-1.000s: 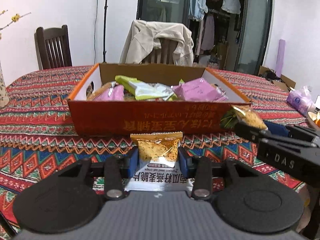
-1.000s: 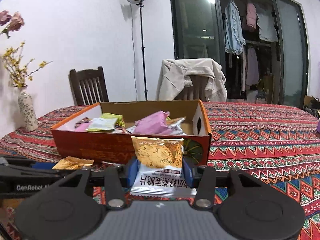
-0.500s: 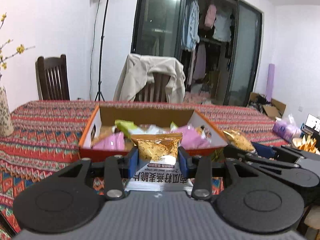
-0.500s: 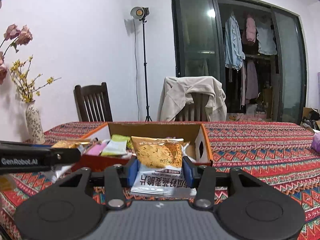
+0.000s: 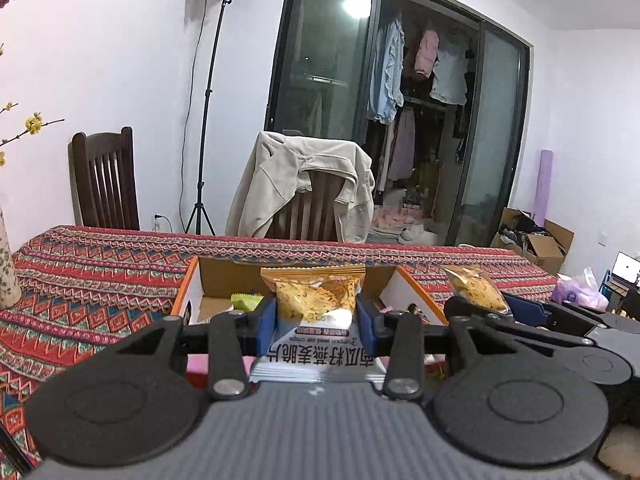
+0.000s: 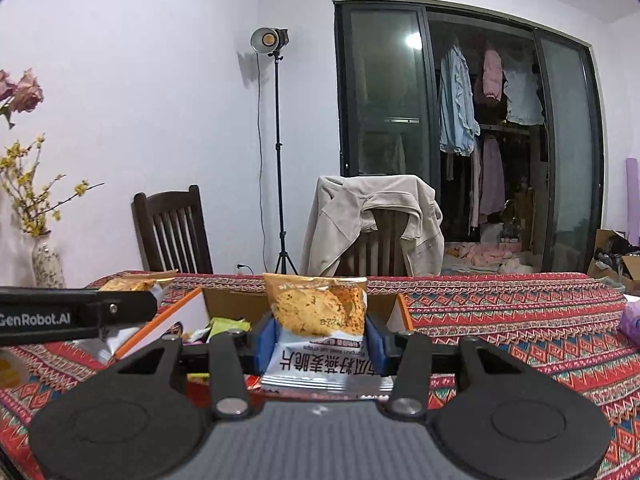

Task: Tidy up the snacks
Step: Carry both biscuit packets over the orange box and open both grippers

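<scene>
Tablecloth in red, blue and cream zigzag bands covers the whole table in front of you, running back to a white wall. Behind it stand a dark wooden chair on the left, a second chair draped with a beige jacket, and a light stand with its lamp lit. Glass sliding doors open onto a closet of hanging clothes. A patterned vase with yellow-flowered branches sits at the table's left edge, and open cardboard boxes lie on the floor at far right.

Your orange-rimmed cardboard box sits on the cloth straight ahead, with a green packet and other wrappers showing inside; most of its interior is blocked by your own grippers.

Your left gripper is clamped on a crisp packet, held up in front of the box's near rim. Your right gripper is likewise clenched around a second crisp packet, just beside the left one, at the box's right corner. Each gripper crosses the other's view, so the box's side walls are partly hidden. A pale purple bag rests on the table well to the right.
</scene>
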Motion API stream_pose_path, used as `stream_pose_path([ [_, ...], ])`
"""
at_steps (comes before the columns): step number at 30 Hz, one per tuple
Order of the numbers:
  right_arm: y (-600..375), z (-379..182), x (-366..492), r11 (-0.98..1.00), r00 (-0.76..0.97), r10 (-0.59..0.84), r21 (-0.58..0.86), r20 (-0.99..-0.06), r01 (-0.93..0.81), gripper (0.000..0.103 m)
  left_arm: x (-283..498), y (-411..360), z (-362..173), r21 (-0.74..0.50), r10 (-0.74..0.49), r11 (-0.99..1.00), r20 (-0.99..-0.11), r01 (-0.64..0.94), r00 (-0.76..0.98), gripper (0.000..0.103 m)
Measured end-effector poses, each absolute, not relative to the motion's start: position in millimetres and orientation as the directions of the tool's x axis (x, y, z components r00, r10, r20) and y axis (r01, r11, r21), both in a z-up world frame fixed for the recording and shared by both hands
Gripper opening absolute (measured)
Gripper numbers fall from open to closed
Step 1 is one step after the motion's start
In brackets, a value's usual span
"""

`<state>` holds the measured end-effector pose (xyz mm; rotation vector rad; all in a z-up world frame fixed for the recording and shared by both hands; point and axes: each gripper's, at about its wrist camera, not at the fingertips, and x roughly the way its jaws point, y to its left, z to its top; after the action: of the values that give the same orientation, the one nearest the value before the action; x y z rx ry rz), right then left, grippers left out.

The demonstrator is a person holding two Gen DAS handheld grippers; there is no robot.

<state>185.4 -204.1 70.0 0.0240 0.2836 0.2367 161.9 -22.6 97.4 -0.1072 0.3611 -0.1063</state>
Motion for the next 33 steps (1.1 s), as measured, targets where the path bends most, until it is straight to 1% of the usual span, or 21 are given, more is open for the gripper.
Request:
stream_pose_path([
  [11, -191, 73, 234, 0.977, 0.932, 0.214, 0.066, -0.292, -0.204, 0.046, 209, -15, 104, -0.162, -0.096, 0.986, -0.347, 0.041, 0.933, 0.042],
  [16, -188, 68, 254, 0.978, 0.930, 0.209, 0.085, -0.301, -0.192, 0.046, 235, -8, 99, -0.194, -0.084, 0.981, -0.358, 0.014, 0.930, 0.042],
  [22, -187, 55, 274, 0.978, 0.929, 0.203, 0.111, -0.310, -0.177, 0.045, 259, 0, 86, -0.200, -0.046, 0.979, -0.364, -0.030, 0.930, 0.042],
  [27, -191, 39, 284, 0.975, 0.930, 0.210, 0.138, -0.302, -0.175, 0.045, 274, 6, 65, -0.183, -0.020, 0.981, -0.400, -0.058, 0.916, 0.042],
  [33, -193, 24, 297, 0.974, 0.915, 0.218, 0.141, -0.340, -0.179, 0.045, 285, 5, 49, -0.161, 0.000, 0.984, -0.439, -0.078, 0.898, 0.042],
])
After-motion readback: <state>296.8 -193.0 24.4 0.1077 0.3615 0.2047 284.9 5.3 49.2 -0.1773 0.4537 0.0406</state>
